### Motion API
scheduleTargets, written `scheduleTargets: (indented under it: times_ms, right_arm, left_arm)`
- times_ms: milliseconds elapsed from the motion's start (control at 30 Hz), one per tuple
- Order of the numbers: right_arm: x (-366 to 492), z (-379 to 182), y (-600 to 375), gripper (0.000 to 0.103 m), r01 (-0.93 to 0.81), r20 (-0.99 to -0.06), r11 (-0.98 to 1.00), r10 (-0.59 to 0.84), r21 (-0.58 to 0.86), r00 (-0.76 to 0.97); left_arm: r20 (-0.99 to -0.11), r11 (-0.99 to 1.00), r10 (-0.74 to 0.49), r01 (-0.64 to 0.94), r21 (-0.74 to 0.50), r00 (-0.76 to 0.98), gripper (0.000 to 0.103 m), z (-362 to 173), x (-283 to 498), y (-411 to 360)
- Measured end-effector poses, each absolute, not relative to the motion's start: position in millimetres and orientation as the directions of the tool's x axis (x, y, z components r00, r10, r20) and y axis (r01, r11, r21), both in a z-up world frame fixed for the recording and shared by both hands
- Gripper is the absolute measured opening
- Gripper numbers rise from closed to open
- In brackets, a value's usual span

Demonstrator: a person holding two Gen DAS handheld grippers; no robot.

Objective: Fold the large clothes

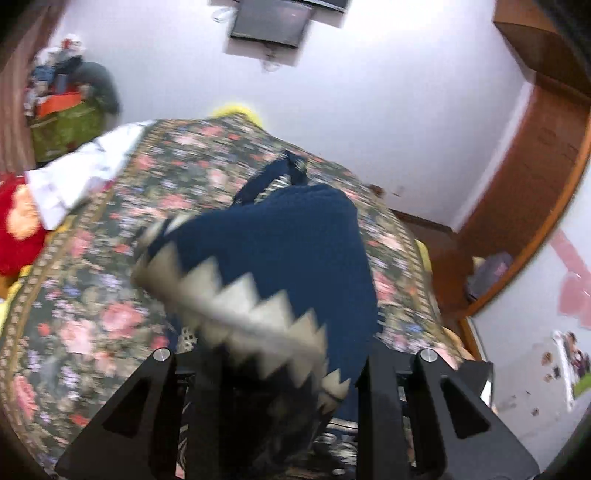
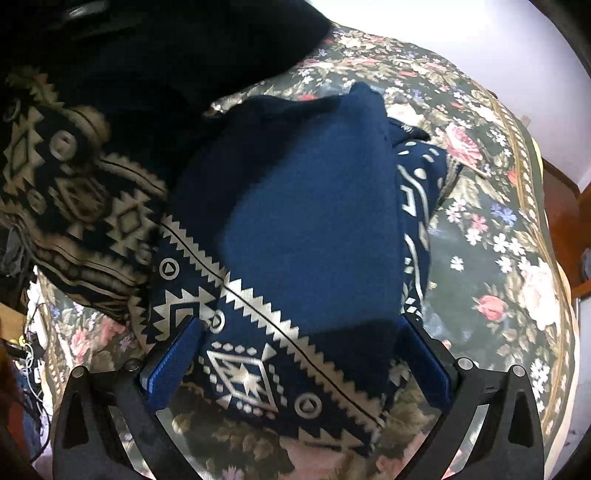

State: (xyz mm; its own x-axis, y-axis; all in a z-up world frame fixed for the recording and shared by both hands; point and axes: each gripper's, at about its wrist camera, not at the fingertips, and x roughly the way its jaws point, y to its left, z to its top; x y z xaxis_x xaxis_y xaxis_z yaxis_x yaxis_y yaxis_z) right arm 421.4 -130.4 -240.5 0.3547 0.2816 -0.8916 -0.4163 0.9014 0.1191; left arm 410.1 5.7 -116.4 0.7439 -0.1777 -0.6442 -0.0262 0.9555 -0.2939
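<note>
One navy patterned garment (image 2: 310, 236) lies on a floral bedspread (image 2: 498, 229), partly lifted by one of two grippers.

No brand, label or writing can be read. The single bedspread, dark with pink roses and a gold border, is the largest thing; the garment lies near its middle, plain deep blue across its folded body, with bands of cream zigzags, diamonds and circled triangles along its hem. Beyond the bedspread hangs one wall-mounted screen (image 1: 271, 22), and at its far left corner sit one red plush toy (image 1: 16, 229) and one white cloth (image 1: 79, 173). The left gripper (image 1: 280, 398) has its fingers drawn in, pinching the garment's zigzag edge, which hangs blurred above the bedspread. The right gripper (image 2: 299, 354) has its blue-padded fingers (image 2: 173, 365) spread wide either side of the patterned hem, not pressing on it.
</note>
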Motion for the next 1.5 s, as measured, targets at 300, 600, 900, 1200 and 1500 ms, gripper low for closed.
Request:
scheduleTargets:
  times_ms: [300,600,900,1200,1500]
  right_arm:
    - [389.3,-210.8,-211.0,0.103,-0.332,-0.883,0.940,0.221,0.079,0.414]
    - [369.9,-186.9,-274.6,0.103,-0.194,-0.860,0.971,0.218,0.141,0.462]
    - [359.3,-155.3,-283.3,0.103,-0.185,-0.820,0.964,0.260,0.191,0.509]
    - [358.5,-118.3,-247.6,0.103,-0.281,-0.770,0.939,0.328,0.200,0.547]
    - [383.8,-103.6,-163.3,0.103,-0.414,-0.742,0.883,0.427,0.220,0.517]
  left_arm:
    - [-0.748,0.958,-0.286,0.170,-0.231,0.599,0.024,-156.6,411.2,-62.6]
    - [-0.824,0.948,-0.292,0.260,-0.183,0.485,0.044,-186.1,397.6,-90.6]
    - [-0.813,0.940,-0.316,0.278,-0.198,0.489,0.079,-163.6,370.5,-93.3]
    - [-0.723,0.923,-0.380,0.182,-0.340,0.577,0.080,-93.5,355.1,-27.4]
    - [-0.777,0.987,-0.127,0.001,-0.161,0.616,0.080,-108.2,369.9,48.2]
